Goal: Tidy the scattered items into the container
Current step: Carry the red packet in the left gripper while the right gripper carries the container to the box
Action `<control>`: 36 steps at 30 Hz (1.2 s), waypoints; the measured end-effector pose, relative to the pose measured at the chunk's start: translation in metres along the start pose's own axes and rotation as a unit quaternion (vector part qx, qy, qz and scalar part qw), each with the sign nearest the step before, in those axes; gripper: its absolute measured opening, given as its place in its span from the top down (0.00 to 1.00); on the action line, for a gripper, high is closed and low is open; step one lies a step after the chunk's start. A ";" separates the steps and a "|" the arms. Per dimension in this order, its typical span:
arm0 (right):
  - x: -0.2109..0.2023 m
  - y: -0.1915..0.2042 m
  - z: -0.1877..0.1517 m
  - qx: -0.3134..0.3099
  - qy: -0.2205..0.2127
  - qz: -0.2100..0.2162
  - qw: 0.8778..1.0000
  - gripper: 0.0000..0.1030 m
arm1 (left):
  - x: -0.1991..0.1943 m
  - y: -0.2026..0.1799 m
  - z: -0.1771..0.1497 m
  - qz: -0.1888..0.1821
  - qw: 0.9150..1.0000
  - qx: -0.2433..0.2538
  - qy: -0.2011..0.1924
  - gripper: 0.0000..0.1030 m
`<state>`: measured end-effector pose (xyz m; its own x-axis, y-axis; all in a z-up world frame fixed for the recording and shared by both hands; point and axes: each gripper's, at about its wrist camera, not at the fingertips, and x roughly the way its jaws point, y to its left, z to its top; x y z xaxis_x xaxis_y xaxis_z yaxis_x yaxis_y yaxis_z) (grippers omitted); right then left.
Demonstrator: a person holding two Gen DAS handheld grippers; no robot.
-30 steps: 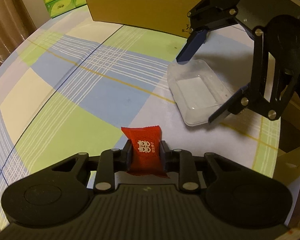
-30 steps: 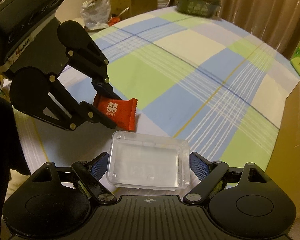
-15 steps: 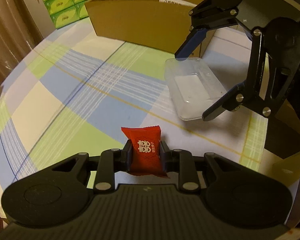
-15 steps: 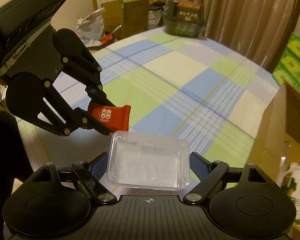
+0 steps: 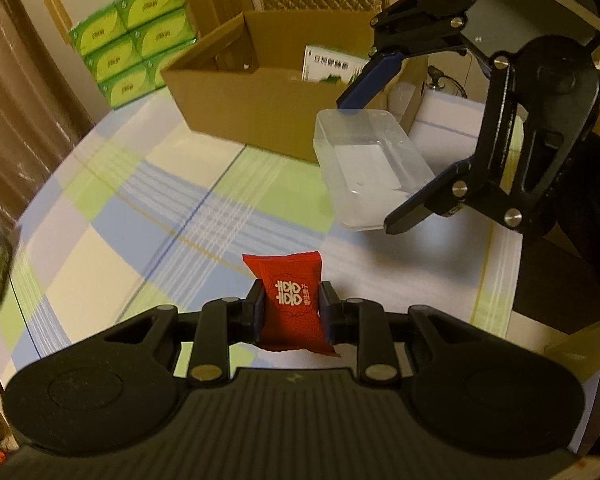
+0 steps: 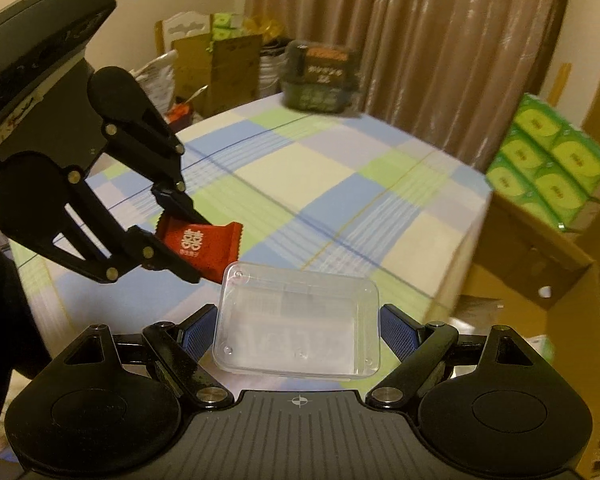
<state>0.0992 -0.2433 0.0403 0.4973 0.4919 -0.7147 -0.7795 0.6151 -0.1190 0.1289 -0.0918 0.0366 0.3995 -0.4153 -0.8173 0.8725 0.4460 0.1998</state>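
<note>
A red sweet packet (image 5: 290, 280) with white characters is pinched upright in my left gripper (image 5: 291, 300), held above the checked tablecloth (image 5: 140, 220). My right gripper (image 5: 367, 164) is shut on a clear plastic container (image 5: 340, 200); its blue pads press on the two short sides. The container is empty and held off the table. In the right wrist view the container (image 6: 300, 276) sits between the right gripper's (image 6: 298, 332) fingers. The left gripper (image 6: 194, 246) holds the packet (image 6: 204, 244) just left of and behind the container's rim.
An open cardboard box (image 5: 260, 120) stands at the table's far edge behind the container. Green tissue packs (image 5: 136, 40) are stacked beyond it. A dark box (image 6: 320, 76) sits at the table's far corner, with curtains and clutter behind.
Both grippers have risen above the table with the packet and the container still held. The cardboard box and the room behind have come further into view.
</note>
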 end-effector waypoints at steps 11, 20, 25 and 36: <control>-0.039 -0.040 -0.001 0.019 -0.024 -0.046 0.998 0.19 | -0.008 -0.012 0.052 0.002 1.000 0.013 -0.024 0.78; -0.061 -0.067 -0.012 0.030 -0.027 -0.074 0.996 0.19 | 0.000 -0.022 0.091 0.001 0.999 0.019 -0.037 0.78; -0.068 -0.083 -0.016 0.037 -0.029 -0.086 0.995 0.19 | 0.007 -0.029 0.110 -0.003 0.999 0.031 -0.038 0.78; -0.077 -0.116 -0.025 0.040 -0.026 -0.106 0.993 0.19 | 0.031 -0.038 0.146 -0.013 0.999 0.035 -0.038 0.78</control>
<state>0.1424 -0.3677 0.0920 0.6676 0.3753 -0.6431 -0.6228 0.7547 -0.2061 0.1495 -0.2370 0.0829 0.3946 -0.4861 -0.7797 0.8991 0.3793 0.2186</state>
